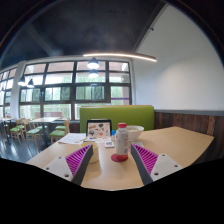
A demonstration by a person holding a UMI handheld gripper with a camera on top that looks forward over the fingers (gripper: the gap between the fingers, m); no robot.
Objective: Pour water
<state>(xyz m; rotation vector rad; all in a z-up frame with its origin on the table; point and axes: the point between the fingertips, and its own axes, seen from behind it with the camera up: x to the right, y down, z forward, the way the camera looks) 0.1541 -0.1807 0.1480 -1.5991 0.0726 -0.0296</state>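
A clear water bottle (pixel 121 141) with a red cap and a red label stands upright on the light wooden table (pixel 175 140), on a small red coaster (pixel 119 157). It is just ahead of my gripper (pixel 112 163) and slightly right of the middle of the gap. Both fingers, each with a purple ribbed pad (pixel 146 159), are spread wide, and nothing is between them. A white bowl or cup (pixel 134 130) sits just behind the bottle.
A laptop (pixel 99 128) stands open behind the bottle, with white papers (pixel 73 139) to its left. A green sofa back (pixel 117 114) lies beyond the table. Further tables and chairs (pixel 30 128) stand at the left by large windows.
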